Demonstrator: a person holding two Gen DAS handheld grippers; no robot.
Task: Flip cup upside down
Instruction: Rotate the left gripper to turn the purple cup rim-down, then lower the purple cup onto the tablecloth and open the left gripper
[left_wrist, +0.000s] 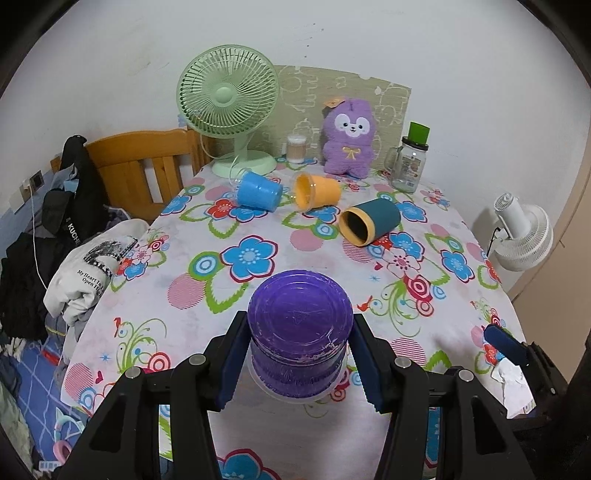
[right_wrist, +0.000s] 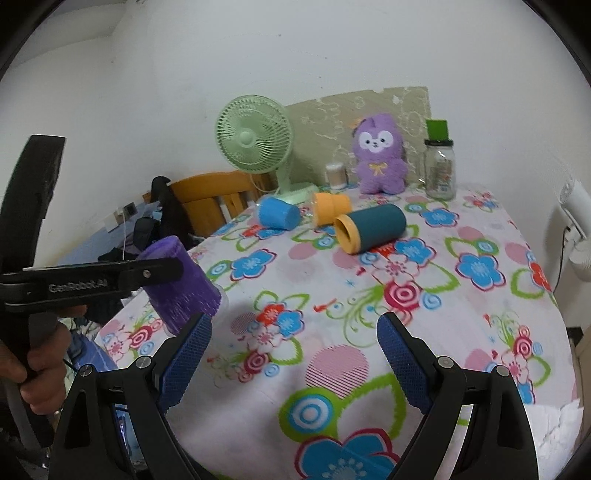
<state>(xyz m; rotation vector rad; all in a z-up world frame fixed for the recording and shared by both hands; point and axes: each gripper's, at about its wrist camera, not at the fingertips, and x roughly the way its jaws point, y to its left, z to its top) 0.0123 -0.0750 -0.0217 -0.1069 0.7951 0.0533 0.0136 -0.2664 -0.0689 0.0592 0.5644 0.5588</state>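
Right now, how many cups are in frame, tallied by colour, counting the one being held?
Purple cup, held base-up in the left gripper: 1
Blue cup, on its side: 1
Orange cup, on its side: 1
Teal cup with yellow rim, on its side: 1
Total: 4

Purple cup (left_wrist: 300, 334), inverted, near table edge.
I see its flat base facing up, its clear rim down, and worn, scuffed ribbed walls; whether the rim touches the cloth is unclear.
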